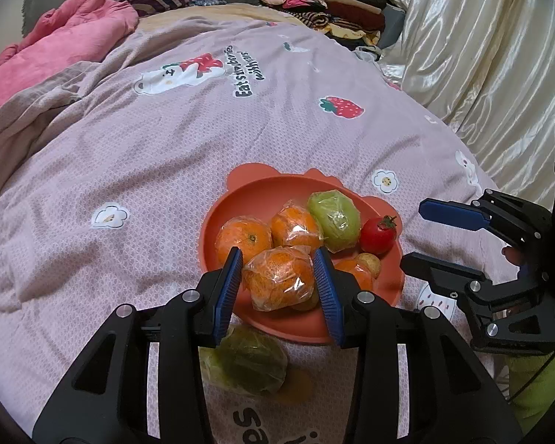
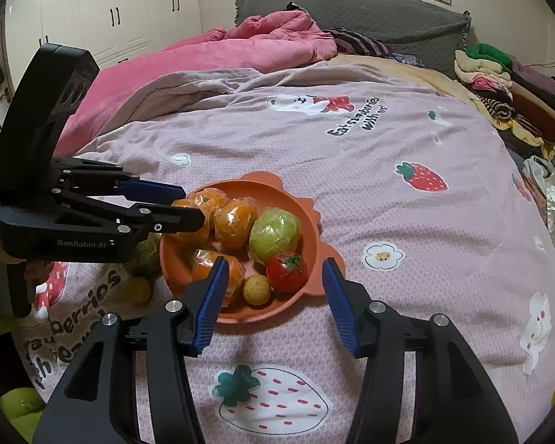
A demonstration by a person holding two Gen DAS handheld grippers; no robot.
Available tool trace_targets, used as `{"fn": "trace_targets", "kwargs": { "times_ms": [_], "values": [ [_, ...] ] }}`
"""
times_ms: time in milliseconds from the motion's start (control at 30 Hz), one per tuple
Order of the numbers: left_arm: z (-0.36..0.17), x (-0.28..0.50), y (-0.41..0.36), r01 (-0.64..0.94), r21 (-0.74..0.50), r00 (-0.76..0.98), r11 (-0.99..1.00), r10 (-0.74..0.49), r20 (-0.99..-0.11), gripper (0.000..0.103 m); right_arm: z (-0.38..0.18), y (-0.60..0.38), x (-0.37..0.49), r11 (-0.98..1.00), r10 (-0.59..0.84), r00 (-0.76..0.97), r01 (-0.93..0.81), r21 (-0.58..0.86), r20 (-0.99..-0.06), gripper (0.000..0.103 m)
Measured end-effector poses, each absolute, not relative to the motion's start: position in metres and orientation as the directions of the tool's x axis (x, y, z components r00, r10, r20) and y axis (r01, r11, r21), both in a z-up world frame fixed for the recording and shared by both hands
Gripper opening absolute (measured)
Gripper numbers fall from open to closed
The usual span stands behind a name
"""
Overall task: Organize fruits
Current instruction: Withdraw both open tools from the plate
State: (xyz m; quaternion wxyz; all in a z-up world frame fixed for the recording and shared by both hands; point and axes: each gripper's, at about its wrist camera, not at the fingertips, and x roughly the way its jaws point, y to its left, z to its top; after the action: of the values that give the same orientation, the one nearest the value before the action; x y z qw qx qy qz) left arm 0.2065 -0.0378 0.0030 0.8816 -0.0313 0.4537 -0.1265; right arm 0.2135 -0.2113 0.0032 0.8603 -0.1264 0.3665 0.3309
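An orange plate (image 1: 259,192) (image 2: 314,233) lies on the pink bedspread and holds several wrapped oranges, a wrapped green fruit (image 1: 335,220) (image 2: 274,236), a red tomato (image 1: 377,235) (image 2: 286,272) and a small yellow fruit (image 2: 256,289). My left gripper (image 1: 279,275) (image 2: 192,205) is shut on a wrapped orange (image 1: 279,277) just above the plate's near side. My right gripper (image 2: 275,292) (image 1: 421,236) is open and empty, at the plate's edge near the tomato. A second green fruit (image 1: 246,359) (image 2: 146,253) lies on the bedspread beside the plate.
A small yellow fruit (image 2: 138,290) lies on the bedspread left of the plate. A pink quilt (image 2: 211,55) is heaped at the far side. A pile of folded clothes (image 1: 325,0) sits at the far right. A cream curtain (image 1: 481,44) hangs on the right.
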Motion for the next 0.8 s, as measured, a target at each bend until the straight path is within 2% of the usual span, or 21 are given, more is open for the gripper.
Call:
{"fn": "trace_targets", "kwargs": {
  "times_ms": [500,633,800],
  "values": [
    [0.011,0.205,-0.031,0.177,-0.182,0.582,0.967,-0.252,-0.773,0.038,0.007,-0.216,0.207,0.758,0.473,0.522,-0.652,0.025,-0.709,0.064],
    [0.015,0.203,-0.029,0.173,-0.183,0.589,0.968,-0.251,-0.768,0.044,0.008,-0.217,0.205,0.761,0.471,0.527,-0.648,0.024,-0.707,0.067],
    [0.018,0.2,-0.027,0.17,-0.186,0.595,0.968,-0.251,-0.763,0.046,0.011,-0.218,0.203,0.766,0.47,0.535,-0.642,0.024,-0.702,0.072]
  ]
}}
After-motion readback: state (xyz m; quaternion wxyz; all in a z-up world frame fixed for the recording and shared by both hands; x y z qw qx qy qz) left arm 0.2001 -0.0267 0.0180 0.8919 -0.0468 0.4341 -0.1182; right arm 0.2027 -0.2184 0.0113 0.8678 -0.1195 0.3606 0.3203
